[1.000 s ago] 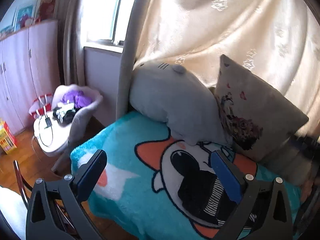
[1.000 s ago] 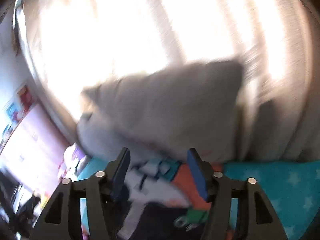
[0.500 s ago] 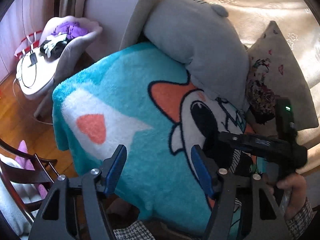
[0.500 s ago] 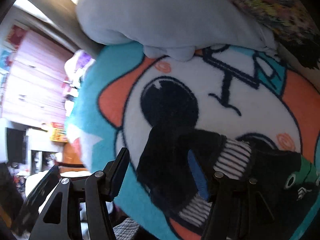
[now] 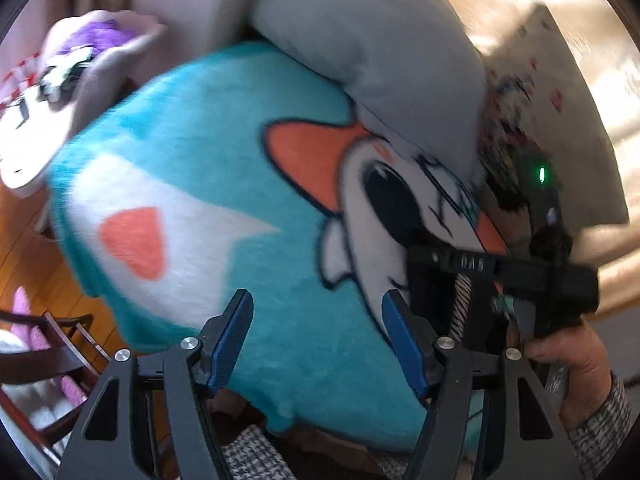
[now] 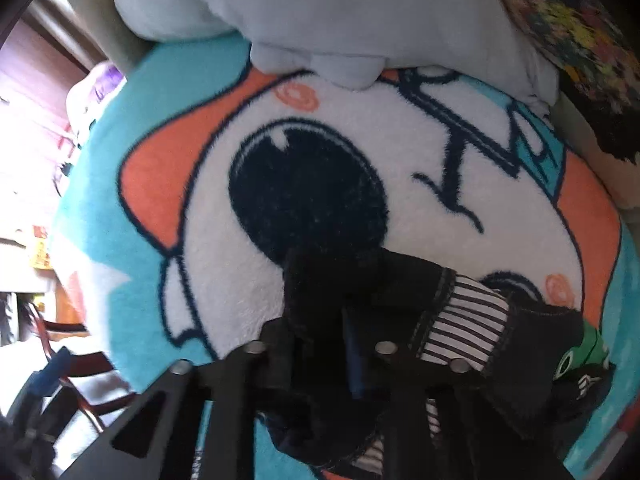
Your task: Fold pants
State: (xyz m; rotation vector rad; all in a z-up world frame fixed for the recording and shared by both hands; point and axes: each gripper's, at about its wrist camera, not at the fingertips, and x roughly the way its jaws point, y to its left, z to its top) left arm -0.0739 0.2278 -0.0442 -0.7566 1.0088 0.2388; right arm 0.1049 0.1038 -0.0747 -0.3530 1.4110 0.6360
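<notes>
Fleecy and bright, the turquoise blanket [image 5: 192, 168] with its cartoon face covered the bed, a grey plush pillow [image 6: 320, 12] and a printed cushion [image 5: 560, 120] propped at its far edge before cream curtains. The pants [image 6: 440, 304], small, dark and limp, with a striped ribbed band and a green patch, lay crumpled on the blanket's white patch.

Half a second before, the right gripper [image 6: 332, 344] hung over them with its fingers apart; now those fingers had drawn together on a bunched dark fold at the near end. The left gripper [image 5: 316, 336] had swung closer too, its blue-padded fingers wide apart over bare fleece, just beside the right tool and holding nothing.

Folding proper looked only begun: one end was taken, and the soft cloth would likely sag until the left gripper took a second hold.
</notes>
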